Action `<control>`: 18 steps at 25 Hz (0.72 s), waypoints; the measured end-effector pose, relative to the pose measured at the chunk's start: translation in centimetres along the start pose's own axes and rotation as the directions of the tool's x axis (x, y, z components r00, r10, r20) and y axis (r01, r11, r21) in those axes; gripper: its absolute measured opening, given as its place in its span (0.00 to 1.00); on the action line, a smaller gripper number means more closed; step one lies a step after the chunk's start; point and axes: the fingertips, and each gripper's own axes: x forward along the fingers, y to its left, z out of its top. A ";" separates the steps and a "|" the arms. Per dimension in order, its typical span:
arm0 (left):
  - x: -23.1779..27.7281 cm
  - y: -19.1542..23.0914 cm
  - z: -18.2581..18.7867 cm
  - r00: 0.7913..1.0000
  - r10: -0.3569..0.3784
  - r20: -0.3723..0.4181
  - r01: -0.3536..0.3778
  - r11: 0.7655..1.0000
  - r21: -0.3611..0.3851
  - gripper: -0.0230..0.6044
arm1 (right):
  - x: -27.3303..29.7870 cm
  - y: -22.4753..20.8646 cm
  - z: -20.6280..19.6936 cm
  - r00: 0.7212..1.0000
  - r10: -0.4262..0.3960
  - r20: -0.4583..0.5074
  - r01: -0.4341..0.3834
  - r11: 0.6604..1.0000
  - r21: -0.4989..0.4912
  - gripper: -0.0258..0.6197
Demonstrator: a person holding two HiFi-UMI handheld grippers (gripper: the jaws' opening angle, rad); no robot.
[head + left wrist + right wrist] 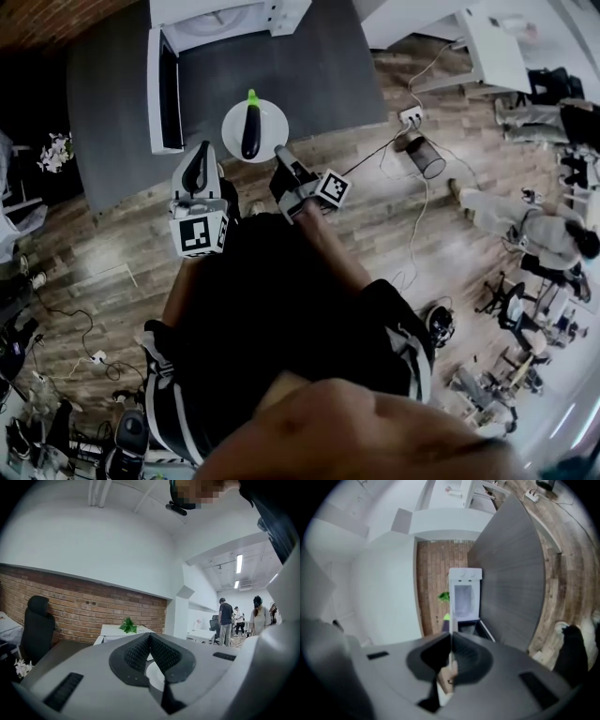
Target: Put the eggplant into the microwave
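Left tongs [202, 155], right tongs [281, 155]: both pressed together, nothing held. Eggplant [250, 131] on white plate [274, 120] between tips (untouched). Microwave [220, 21] beyond, door ajar.

- Eggplant [250, 131]: smooth, glossy dark skin; bright green stem cap.
- Plate [273, 120]: white and smooth; ceramic or plastic cannot be told.
- Tabletop [319, 66]: grey, matt, faintly streaked.
- Microwave [225, 23]: smooth white casing.
- Floor [450, 234]: wood-look planks with a slight sheen.
- Left hand-held gripper [150, 637]: matt grey plastic shell; pads [133, 654] dark, finely ribbed, rubber-like.
- Wall [84, 609]: rough red brick, pale mortar joints.
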 end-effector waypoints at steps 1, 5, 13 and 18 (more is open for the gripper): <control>0.6 0.4 0.2 1.000 -0.007 0.000 0.007 1.000 -0.003 0.09 | 0.7 0.1 0.2 1.000 0.005 0.004 -0.005 1.000 0.002 0.09; 3.3 2.3 0.8 0.999 -0.044 -0.003 0.044 0.999 -0.003 0.09 | 3.6 0.3 1.0 1.000 0.010 0.027 -0.011 1.000 0.008 0.09; 7.8 5.9 1.8 0.993 -0.117 -0.020 0.116 0.993 -0.022 0.09 | 9.5 0.4 2.3 0.997 0.021 0.074 -0.023 1.000 0.020 0.09; 9.3 7.8 2.1 0.990 -0.143 -0.024 0.142 0.989 -0.029 0.09 | 12.6 -0.1 3.1 0.994 0.048 0.094 -0.052 0.997 0.048 0.09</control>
